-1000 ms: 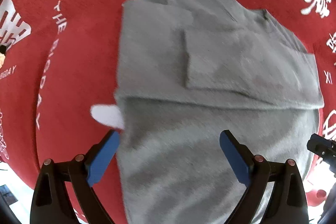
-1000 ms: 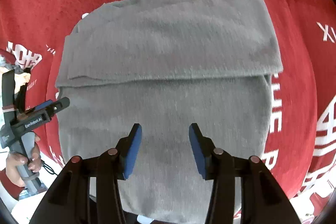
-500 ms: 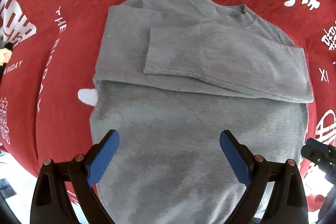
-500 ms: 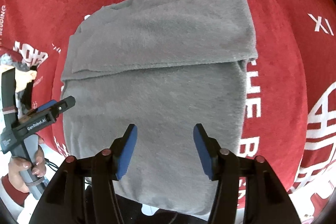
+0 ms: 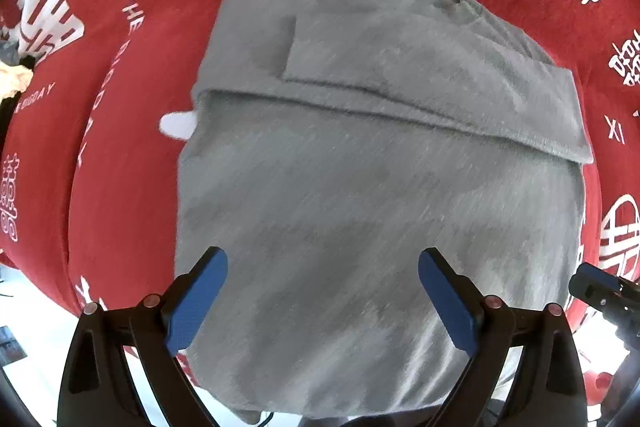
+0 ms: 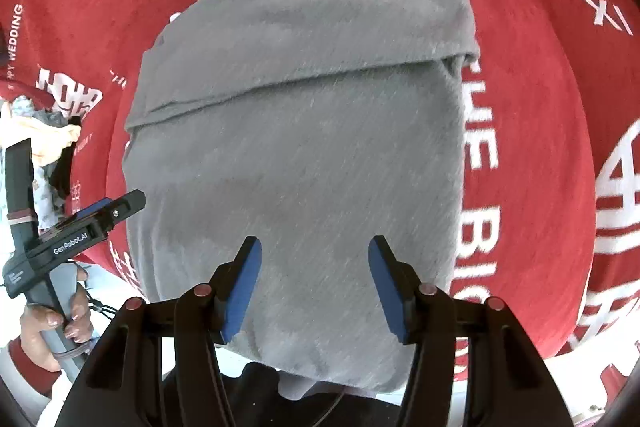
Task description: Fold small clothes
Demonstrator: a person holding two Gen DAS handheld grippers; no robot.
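Observation:
A grey knitted sweater (image 5: 360, 187) lies flat on a red cloth with white lettering; its sleeves are folded across the chest, and its hem hangs over the near table edge. It also shows in the right wrist view (image 6: 304, 147). My left gripper (image 5: 322, 297) is open and empty above the lower body of the sweater. My right gripper (image 6: 314, 285) is open and empty above the sweater's lower part. The left gripper's body (image 6: 76, 239) shows at the left of the right wrist view, held in a hand.
The red cloth (image 5: 120, 187) covers the table around the sweater. A pile of other clothes (image 6: 44, 135) lies at the far left. The near table edge runs just below both grippers. The right gripper's tip (image 5: 600, 287) shows at the sweater's right side.
Both grippers have pulled back toward the near edge, so more of the sweater's hem shows. The right gripper's jaws have opened wider. The sweater has not moved.

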